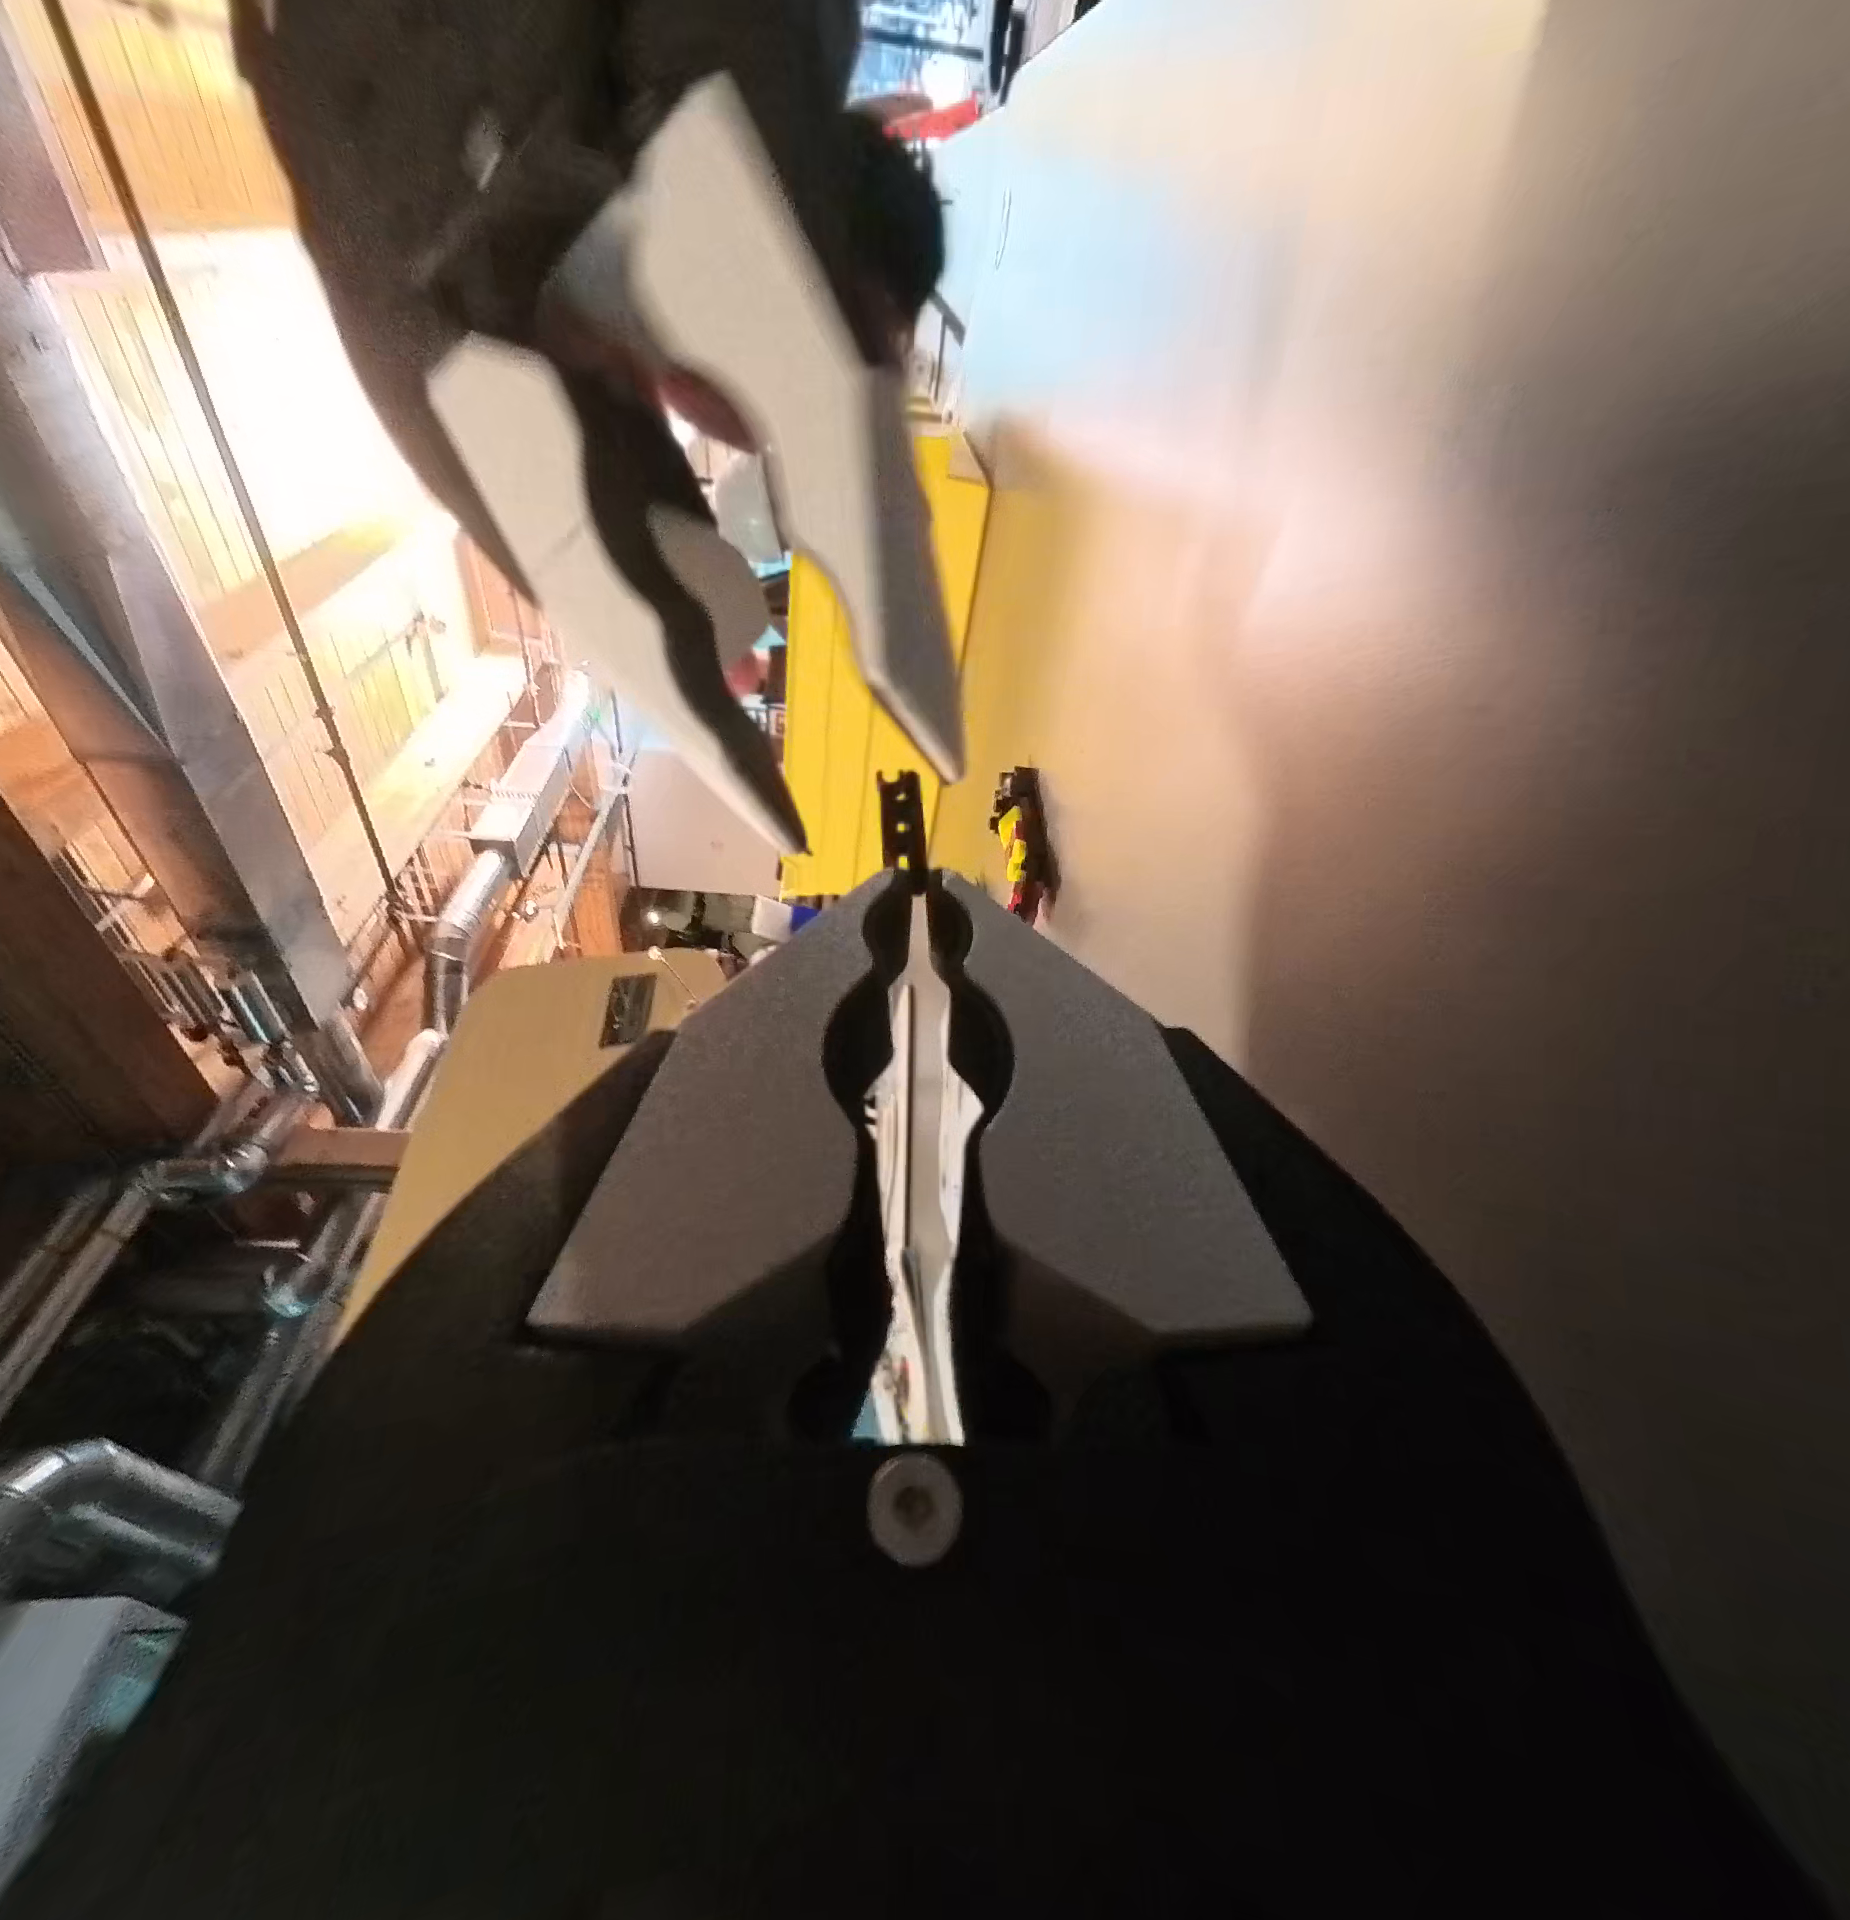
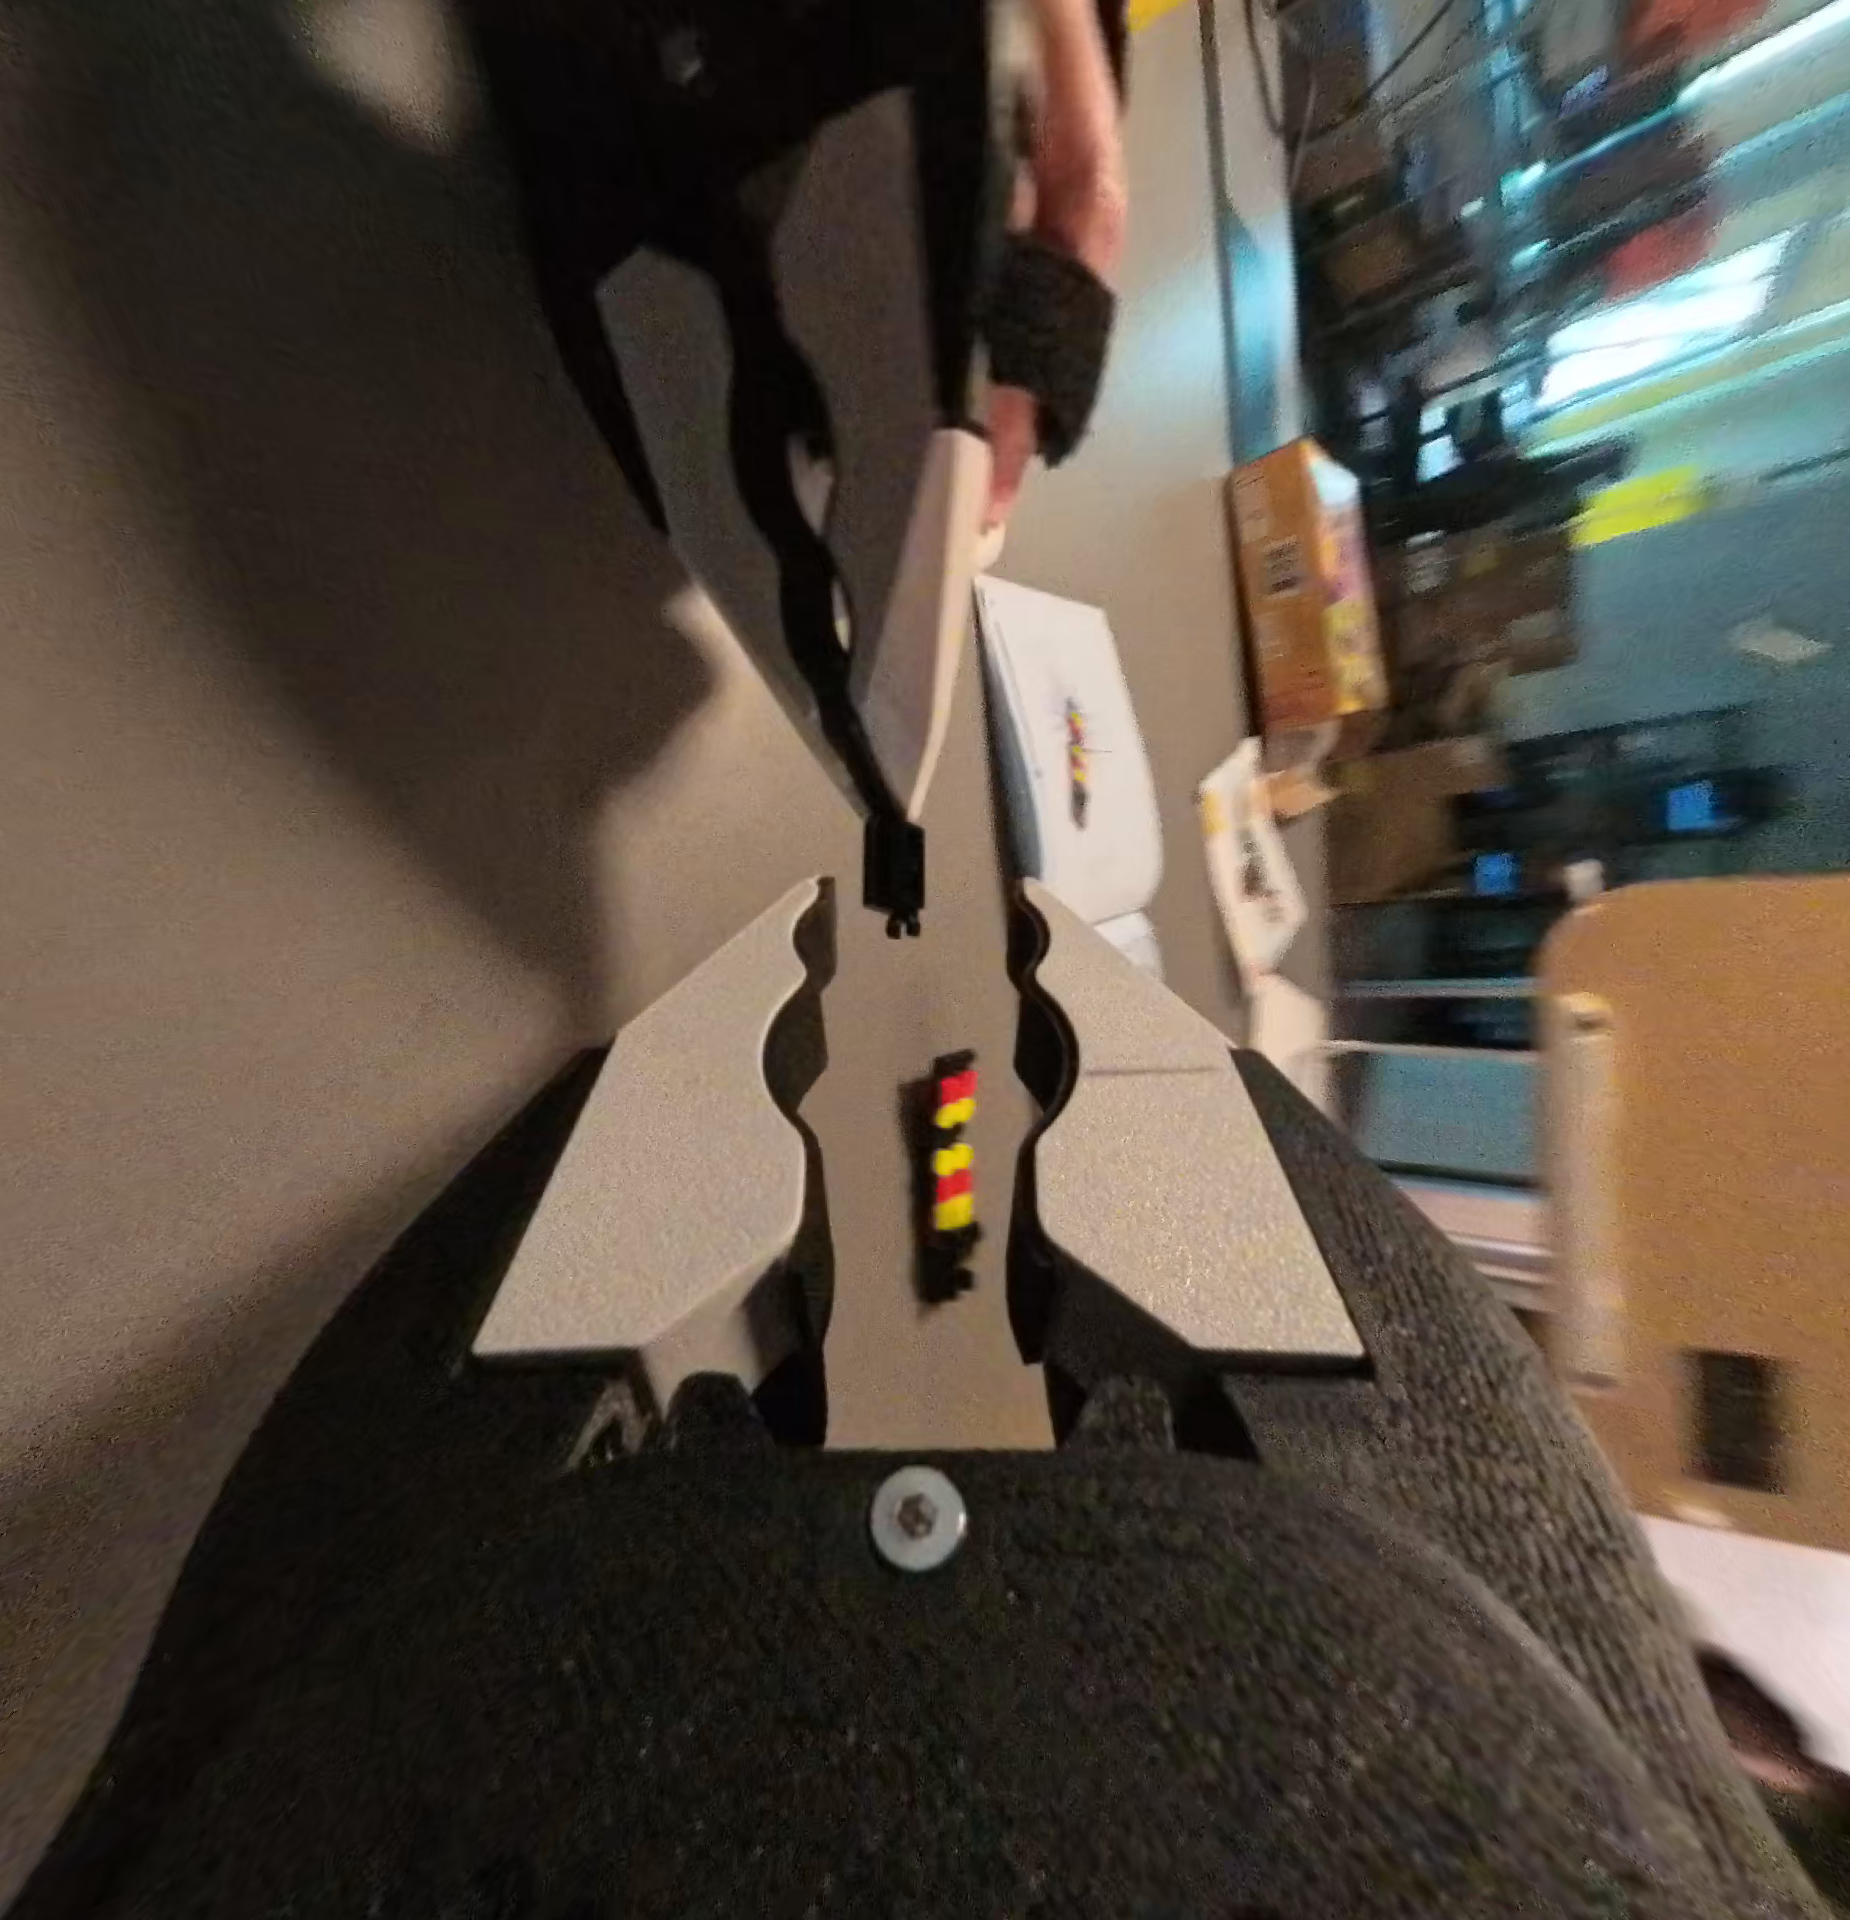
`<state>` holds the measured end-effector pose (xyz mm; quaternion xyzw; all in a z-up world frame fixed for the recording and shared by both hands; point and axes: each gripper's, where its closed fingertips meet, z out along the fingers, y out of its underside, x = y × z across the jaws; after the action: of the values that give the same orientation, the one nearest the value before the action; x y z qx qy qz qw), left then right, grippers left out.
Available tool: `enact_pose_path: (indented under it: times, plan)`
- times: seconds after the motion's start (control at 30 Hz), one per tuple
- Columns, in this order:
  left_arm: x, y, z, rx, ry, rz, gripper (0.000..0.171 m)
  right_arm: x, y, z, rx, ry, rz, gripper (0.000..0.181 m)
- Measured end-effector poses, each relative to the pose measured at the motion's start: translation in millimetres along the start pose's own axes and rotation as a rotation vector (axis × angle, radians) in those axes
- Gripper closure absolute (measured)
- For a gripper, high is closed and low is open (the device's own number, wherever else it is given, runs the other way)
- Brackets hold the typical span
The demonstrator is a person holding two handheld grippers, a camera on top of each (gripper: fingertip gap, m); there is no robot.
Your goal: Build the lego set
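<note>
My left gripper (image 1: 921, 883) is shut on a small black lego piece (image 1: 903, 826) that sticks out past its tips. In the right wrist view the left gripper (image 2: 890, 805) comes in from above with the black piece (image 2: 893, 873) hanging just in front of my right gripper (image 2: 923, 891), which is open and empty. In the left wrist view the right gripper (image 1: 874, 805) is open, its tips on either side of the black piece. A red, yellow and black lego assembly (image 2: 952, 1174) lies on the grey table (image 2: 277, 831), also seen in the left wrist view (image 1: 1025, 842).
A white instruction booklet (image 2: 1077, 727) lies on the table beyond the grippers. An orange box (image 2: 1305, 592) and a cardboard box (image 2: 1710, 1143) stand at the right. A yellow panel (image 1: 848, 644) stands behind the table edge. A person's hand (image 2: 1066, 208) holds the left gripper. My two grippers' fingertips are within a few centimetres of each other.
</note>
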<state>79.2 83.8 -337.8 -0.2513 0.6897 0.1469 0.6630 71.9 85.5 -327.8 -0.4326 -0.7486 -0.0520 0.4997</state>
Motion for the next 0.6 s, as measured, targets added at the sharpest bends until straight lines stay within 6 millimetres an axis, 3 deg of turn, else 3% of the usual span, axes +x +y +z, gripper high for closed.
enact_pose_path:
  times: [0.13,0.37,0.6]
  plan:
    - [-0.8,1.5,0.4,-0.007,0.009,-0.030,0.170,-0.4,-2.6,2.8,-0.043,0.125,-0.161,0.157]
    - [0.8,2.5,0.5,-0.012,0.020,-0.036,0.170,-2.3,1.7,9.7,-0.080,0.147,-0.181,0.170]
    - [1.3,3.4,0.0,-0.014,0.021,-0.033,0.170,-2.1,4.8,13.5,-0.084,0.141,-0.149,0.168]
